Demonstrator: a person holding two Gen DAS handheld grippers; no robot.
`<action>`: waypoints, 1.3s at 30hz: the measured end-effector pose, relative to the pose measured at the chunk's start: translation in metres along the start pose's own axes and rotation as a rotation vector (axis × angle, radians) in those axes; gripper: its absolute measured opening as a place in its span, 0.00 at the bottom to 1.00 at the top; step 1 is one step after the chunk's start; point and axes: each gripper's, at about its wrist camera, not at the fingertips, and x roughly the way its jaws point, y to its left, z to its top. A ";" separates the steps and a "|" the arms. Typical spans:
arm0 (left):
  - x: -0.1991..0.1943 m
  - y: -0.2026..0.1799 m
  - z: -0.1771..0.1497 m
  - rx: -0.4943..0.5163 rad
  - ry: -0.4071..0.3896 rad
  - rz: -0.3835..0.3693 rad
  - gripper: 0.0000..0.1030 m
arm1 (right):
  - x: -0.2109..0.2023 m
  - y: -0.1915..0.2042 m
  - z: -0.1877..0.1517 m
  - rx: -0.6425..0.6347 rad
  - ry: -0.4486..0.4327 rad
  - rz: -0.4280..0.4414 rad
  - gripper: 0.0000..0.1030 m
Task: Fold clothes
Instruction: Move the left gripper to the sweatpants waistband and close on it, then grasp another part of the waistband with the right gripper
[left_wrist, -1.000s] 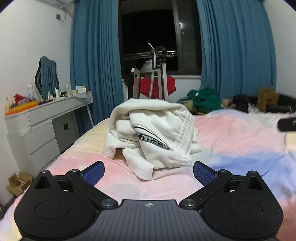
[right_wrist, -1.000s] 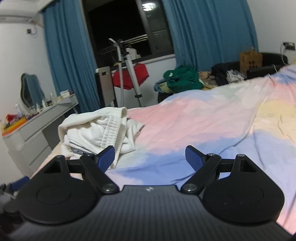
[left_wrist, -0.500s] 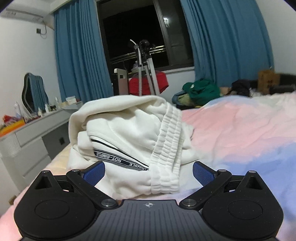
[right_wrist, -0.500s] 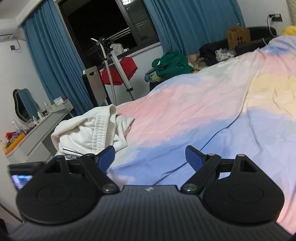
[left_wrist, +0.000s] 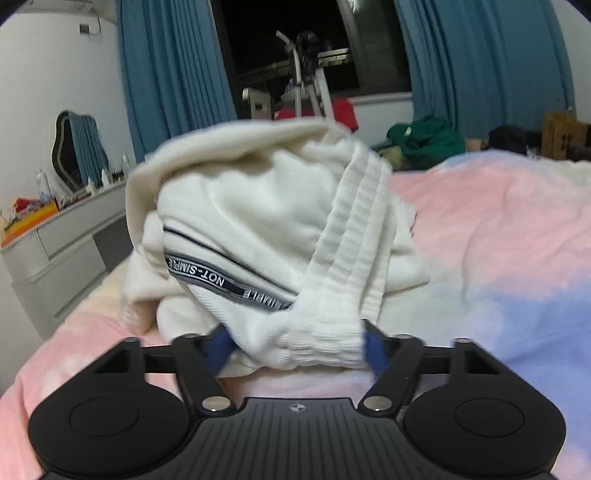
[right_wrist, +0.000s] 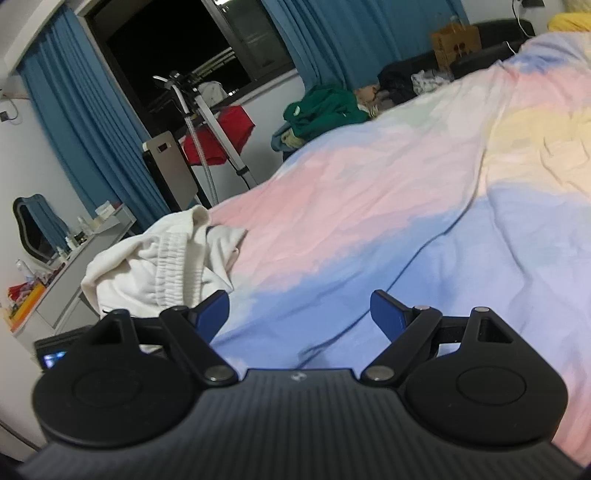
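A crumpled white garment (left_wrist: 258, 229) with a ribbed waistband and a black "NOT-SIMPLE" stripe lies in a heap on the pastel bed sheet (left_wrist: 498, 240). My left gripper (left_wrist: 295, 343) is right at its near edge, with the ribbed waistband end between the jaws; the jaws stand partly closed around it and the blue pads are half hidden by cloth. The garment also shows in the right wrist view (right_wrist: 159, 258), at the left. My right gripper (right_wrist: 299, 314) is open and empty above the blue part of the sheet (right_wrist: 443, 258), to the right of the garment.
A grey dresser (left_wrist: 62, 243) with bottles and a mirror stands left of the bed. A tripod (right_wrist: 207, 110), red cloth and a green clothes pile (right_wrist: 325, 110) are by the window. A cardboard box (right_wrist: 456, 42) and dark items sit at the far right.
My left gripper has moved forward into the garment and its jaws have narrowed around the waistband end. My right gripper has risen and tilted slightly, staying open.
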 end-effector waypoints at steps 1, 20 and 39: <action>-0.007 0.002 0.002 -0.016 -0.015 -0.012 0.49 | 0.000 0.000 0.000 -0.005 -0.005 -0.004 0.82; -0.155 0.180 0.039 -0.350 -0.178 -0.242 0.30 | -0.031 0.033 -0.014 -0.142 -0.050 0.125 0.82; -0.060 0.290 -0.020 -0.782 0.087 -0.170 0.18 | 0.170 0.151 -0.004 -0.411 0.072 0.100 0.77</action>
